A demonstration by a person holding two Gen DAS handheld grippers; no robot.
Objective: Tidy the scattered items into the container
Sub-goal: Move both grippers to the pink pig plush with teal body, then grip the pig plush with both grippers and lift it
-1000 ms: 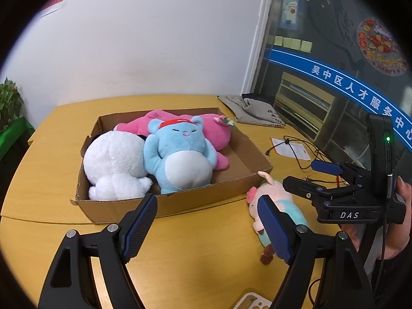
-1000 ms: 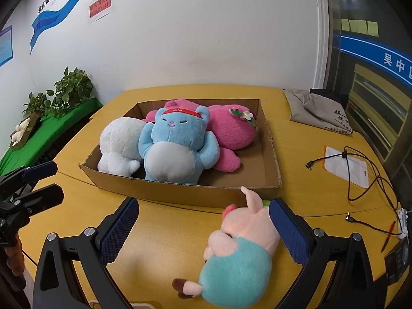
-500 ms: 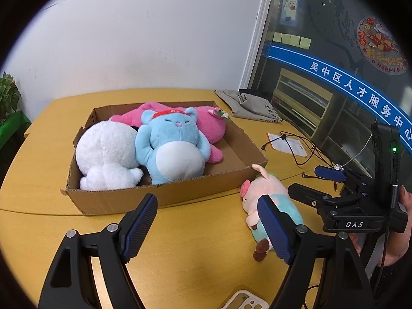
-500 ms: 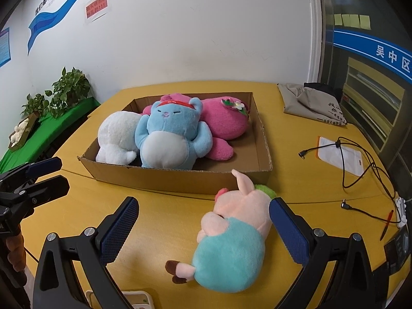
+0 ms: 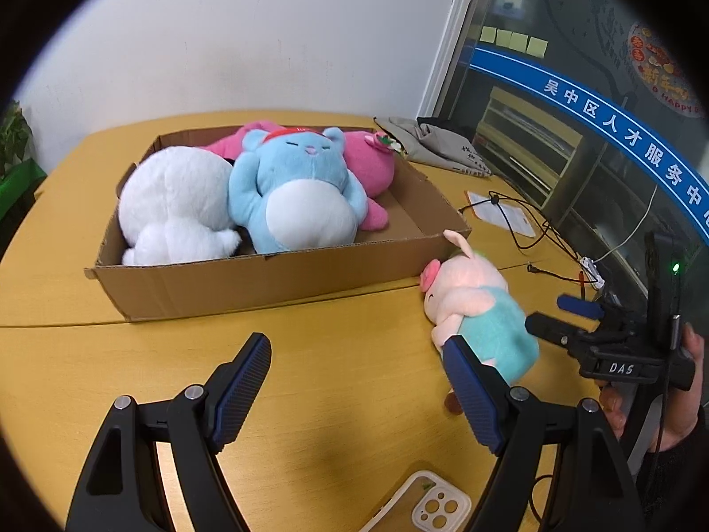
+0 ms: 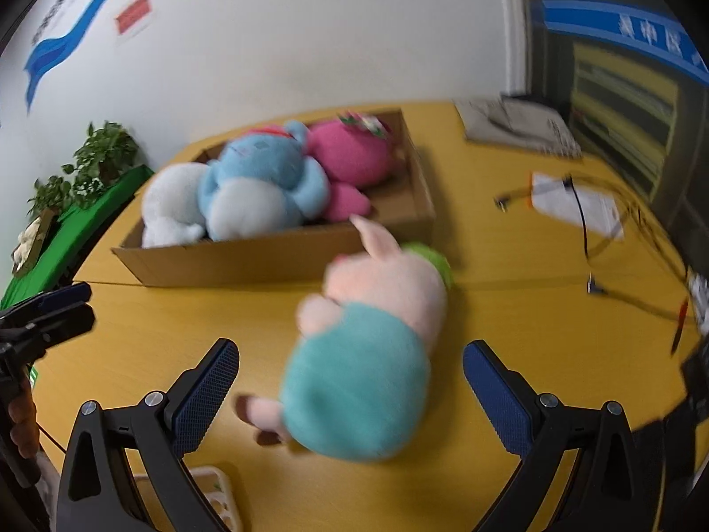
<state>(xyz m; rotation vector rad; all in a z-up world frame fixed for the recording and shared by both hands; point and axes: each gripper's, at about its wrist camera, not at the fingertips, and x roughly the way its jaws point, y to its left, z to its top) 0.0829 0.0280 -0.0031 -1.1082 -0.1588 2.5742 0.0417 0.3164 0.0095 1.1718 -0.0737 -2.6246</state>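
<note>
A pink pig plush in a teal shirt (image 6: 368, 346) lies on the yellow table in front of the cardboard box (image 6: 248, 261); it also shows in the left wrist view (image 5: 478, 310). The box (image 5: 248, 283) holds a white plush (image 5: 177, 204), a blue plush (image 5: 297, 195) and a pink plush (image 5: 368, 164). My right gripper (image 6: 350, 381) is open, its jaws on either side of the pig without touching it. My left gripper (image 5: 359, 368) is open and empty over bare table, left of the pig. The right gripper also shows in the left wrist view (image 5: 571, 314).
A white phone case (image 5: 425, 505) lies at the near table edge. Black cables (image 5: 523, 226) and a paper sheet (image 5: 500, 213) lie at the right, with a grey cloth bag (image 5: 434, 146) behind. Green plants (image 6: 84, 168) stand at the far left.
Both grippers have pulled back from the box. The right gripper has swung so the pig plush now lies between its open jaws; its view is motion-blurred.
</note>
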